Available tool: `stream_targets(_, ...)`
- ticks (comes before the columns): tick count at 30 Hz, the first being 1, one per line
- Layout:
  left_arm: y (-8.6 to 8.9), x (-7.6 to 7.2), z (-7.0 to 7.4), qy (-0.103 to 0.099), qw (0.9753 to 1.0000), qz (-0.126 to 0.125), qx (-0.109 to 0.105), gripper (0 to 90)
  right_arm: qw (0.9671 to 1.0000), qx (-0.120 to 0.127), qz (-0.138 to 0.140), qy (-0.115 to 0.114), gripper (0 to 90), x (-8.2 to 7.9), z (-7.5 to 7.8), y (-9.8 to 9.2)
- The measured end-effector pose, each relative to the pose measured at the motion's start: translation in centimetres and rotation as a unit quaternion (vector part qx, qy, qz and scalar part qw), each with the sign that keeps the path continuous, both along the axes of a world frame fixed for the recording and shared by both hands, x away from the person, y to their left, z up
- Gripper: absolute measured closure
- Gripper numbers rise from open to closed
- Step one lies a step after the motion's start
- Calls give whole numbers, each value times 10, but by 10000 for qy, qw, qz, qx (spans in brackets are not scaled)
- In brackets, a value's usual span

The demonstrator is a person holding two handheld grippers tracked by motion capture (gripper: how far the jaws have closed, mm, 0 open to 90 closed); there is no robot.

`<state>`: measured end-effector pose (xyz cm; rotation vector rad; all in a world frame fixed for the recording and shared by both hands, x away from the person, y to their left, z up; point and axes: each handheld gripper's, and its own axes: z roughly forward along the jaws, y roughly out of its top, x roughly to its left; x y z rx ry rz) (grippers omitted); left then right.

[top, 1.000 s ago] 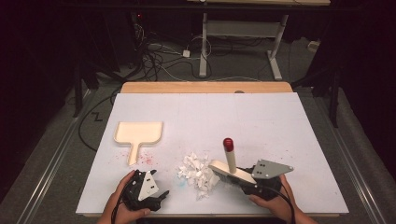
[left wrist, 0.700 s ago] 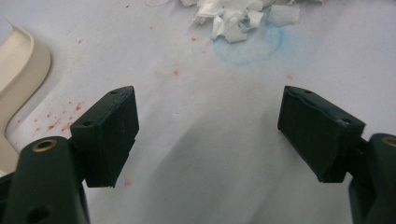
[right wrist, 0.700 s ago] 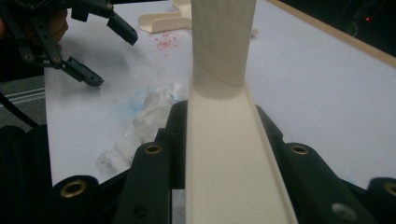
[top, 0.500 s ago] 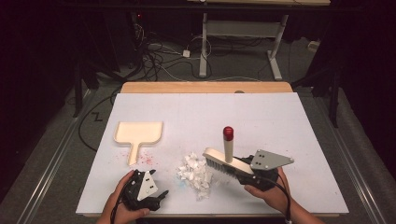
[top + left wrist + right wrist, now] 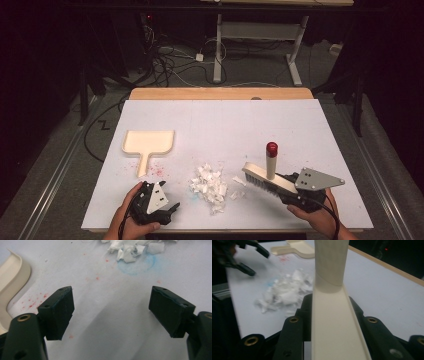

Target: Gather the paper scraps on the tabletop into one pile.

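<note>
Since a second ago, the brush has been drawn rightward, away from the paper scraps, and lies clamped at its stiff back in the right claw. The left claw is spread, empty, near the dustpan on the tabletop. Being featherlight, the scraps would likely scatter; gentle strokes are advised.

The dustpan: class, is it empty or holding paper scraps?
Empty. The dustpan lies bare in the high view; the paper scraps sit apart on the table.
</note>
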<state>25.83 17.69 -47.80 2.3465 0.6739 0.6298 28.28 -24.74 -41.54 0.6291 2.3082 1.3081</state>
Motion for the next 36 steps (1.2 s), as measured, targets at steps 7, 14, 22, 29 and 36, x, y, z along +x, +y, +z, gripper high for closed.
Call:
stream_targets(7,1,0,0,-3,10000,-15,-18,193,9995,-137,121,266,680,10,-20,27)
stream_targets(14,2,-1,1,-37,10000,-18,-47,193,9987,15,468,183,680,6,-14,54)
stream_targets(22,2,-2,1,-39,10000,12,-32,193,9960,354,811,94,679,-10,6,29)
stream_targets(29,1,-1,0,-8,10000,21,-19,193,9928,127,1102,443,680,-30,-4,8)
stream_targets(36,-1,0,0,-2,10000,-5,-26,193,9908,43,1213,593,680,-21,-22,22)
